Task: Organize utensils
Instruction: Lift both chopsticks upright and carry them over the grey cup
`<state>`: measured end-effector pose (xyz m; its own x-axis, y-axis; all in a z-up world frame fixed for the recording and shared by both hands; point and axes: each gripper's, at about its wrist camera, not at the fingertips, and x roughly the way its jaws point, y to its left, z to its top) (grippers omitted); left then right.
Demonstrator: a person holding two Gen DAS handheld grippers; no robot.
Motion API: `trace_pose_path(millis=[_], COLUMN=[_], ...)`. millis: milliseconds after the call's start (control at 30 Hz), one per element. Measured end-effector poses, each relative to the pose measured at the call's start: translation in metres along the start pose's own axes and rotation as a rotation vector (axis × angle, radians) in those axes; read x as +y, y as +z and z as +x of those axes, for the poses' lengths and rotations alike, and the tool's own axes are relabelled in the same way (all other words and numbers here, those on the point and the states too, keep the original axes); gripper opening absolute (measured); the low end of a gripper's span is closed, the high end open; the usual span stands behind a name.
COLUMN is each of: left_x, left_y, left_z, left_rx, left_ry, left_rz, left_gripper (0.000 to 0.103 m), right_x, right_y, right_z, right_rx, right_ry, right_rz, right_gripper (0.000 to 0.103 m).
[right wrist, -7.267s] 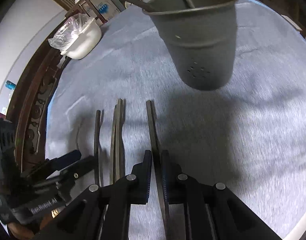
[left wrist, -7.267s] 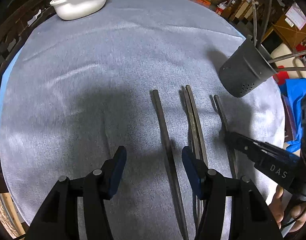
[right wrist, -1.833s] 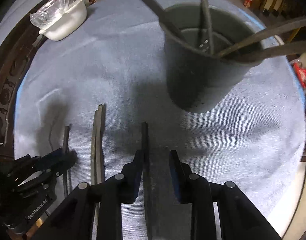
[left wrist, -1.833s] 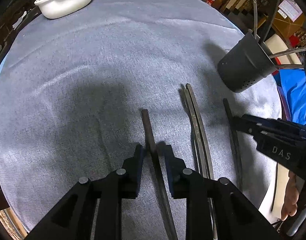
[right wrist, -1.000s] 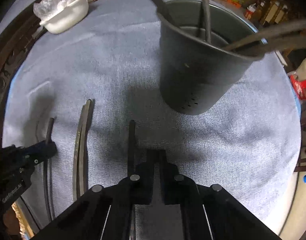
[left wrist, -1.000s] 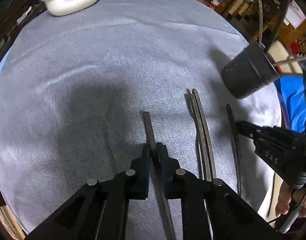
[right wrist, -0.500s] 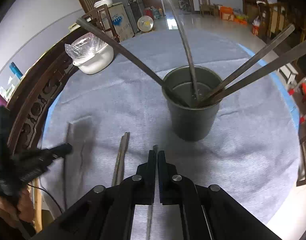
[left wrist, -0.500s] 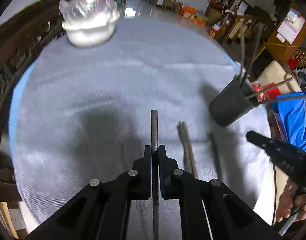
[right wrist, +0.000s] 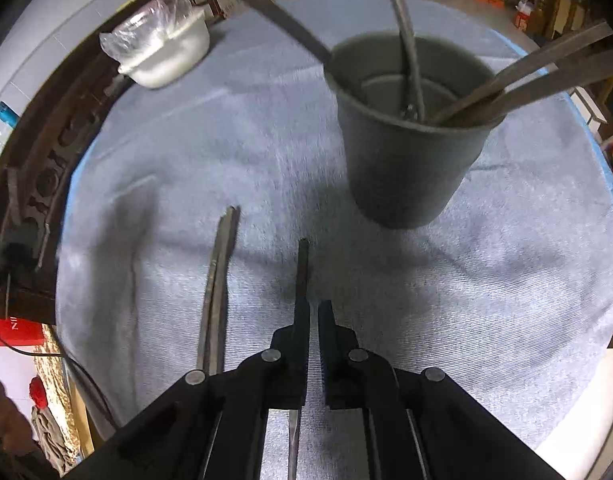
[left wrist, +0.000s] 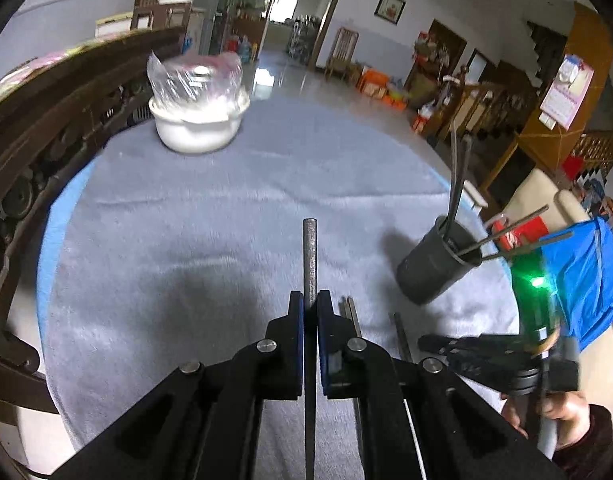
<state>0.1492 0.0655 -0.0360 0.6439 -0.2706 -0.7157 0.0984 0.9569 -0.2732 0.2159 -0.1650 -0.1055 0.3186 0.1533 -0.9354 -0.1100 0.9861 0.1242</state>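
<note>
My left gripper [left wrist: 310,300] is shut on a dark chopstick [left wrist: 309,252] and holds it lifted above the grey tablecloth [left wrist: 186,240]. The dark utensil holder [left wrist: 434,272] stands at the right with several chopsticks in it. A pair of chopsticks [left wrist: 352,316] and a single one [left wrist: 402,336] lie on the cloth. My right gripper [right wrist: 313,312] is shut and empty just above the cloth, with the single chopstick [right wrist: 302,268] lying by its left finger. The holder [right wrist: 406,152] stands just ahead, and the pair [right wrist: 220,264] lies to the left.
A white bowl [left wrist: 198,124] with a plastic bag in it stands at the far left of the round table. It also shows in the right wrist view [right wrist: 166,56]. A carved dark wooden chair back [left wrist: 46,120] runs along the left edge.
My left gripper has closed on the leftmost chopstick and lifted it off the cloth. My right gripper shut earlier beside the right chopstick and has now dropped closer to the cloth and the holder.
</note>
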Motion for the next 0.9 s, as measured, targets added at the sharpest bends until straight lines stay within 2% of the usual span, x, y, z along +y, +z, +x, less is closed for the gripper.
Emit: trace_pose_path(millis=[67,133,233,267,333,367,400,433,500,567,700,733,767,800,867,900], left_x=[0.003,0.004,0.002,0.002,0.001,0.001,0.001,0.001,0.001,0.001,0.001,0.001,0.000,0.000,0.000,0.000], left_y=[0.001,0.002,0.001,0.000,-0.001,-0.001,-0.001,-0.001,-0.002,-0.002,-0.004,-0.004,-0.005,-0.006,-0.006,-0.006], left_z=[-0.002,-0.006,-0.012,-0.012,-0.012,-0.012,-0.011,-0.011,-0.012,-0.013,-0.013,-0.012,-0.013,-0.013,-0.014,-0.015], left_rx=[-0.015,-0.024,-0.035,-0.038,-0.036,-0.032,-0.031,-0.031,-0.034,-0.036,-0.030,-0.029,-0.030,-0.030,-0.027,-0.027], left_ry=[0.004,0.007,-0.001,-0.003,-0.012,-0.019,-0.020,-0.021,-0.027,-0.028,-0.029,-0.030,-0.027,-0.024,-0.026,-0.024], left_rz=[0.003,0.004,0.013,0.014,0.017,0.020,0.019,0.018,0.019,0.022,0.020,0.020,0.023,0.024,0.020,0.019], left_gripper=[0.007,0.007,0.007,0.007,0.007,0.007,0.007,0.007,0.007,0.007,0.007,0.007,0.007,0.007,0.007,0.007], right_x=[0.000,-0.001,-0.004,-0.005,-0.005,-0.005,-0.005,-0.004,0.000,0.005,0.016,0.018,0.021,0.021,0.030,0.031], right_y=[0.000,0.000,0.000,-0.001,-0.001,0.000,0.000,0.001,0.002,0.003,0.008,0.010,0.011,0.010,0.008,0.008], right_z=[0.005,0.007,0.009,0.006,0.003,0.003,0.004,0.006,0.009,0.014,0.019,0.021,0.028,0.032,0.033,0.033], right_rx=[0.015,0.017,0.013,-0.010,-0.043,-0.041,-0.037,-0.028,-0.025,-0.008,-0.029,-0.021,0.011,0.036,0.012,0.010], right_ry=[-0.003,-0.008,0.010,0.021,0.003,-0.001,0.004,-0.013,-0.057,-0.060,-0.116,-0.103,-0.092,-0.104,-0.149,-0.144], right_rz=[0.005,0.009,0.033,0.045,0.045,0.043,0.042,0.037,0.006,0.001,-0.020,-0.023,-0.026,-0.035,-0.080,-0.078], right_gripper=[0.008,0.017,0.048,0.062,0.062,0.058,0.032,0.026,0.025,0.024,0.024,0.021,0.012,0.009,0.007,0.007])
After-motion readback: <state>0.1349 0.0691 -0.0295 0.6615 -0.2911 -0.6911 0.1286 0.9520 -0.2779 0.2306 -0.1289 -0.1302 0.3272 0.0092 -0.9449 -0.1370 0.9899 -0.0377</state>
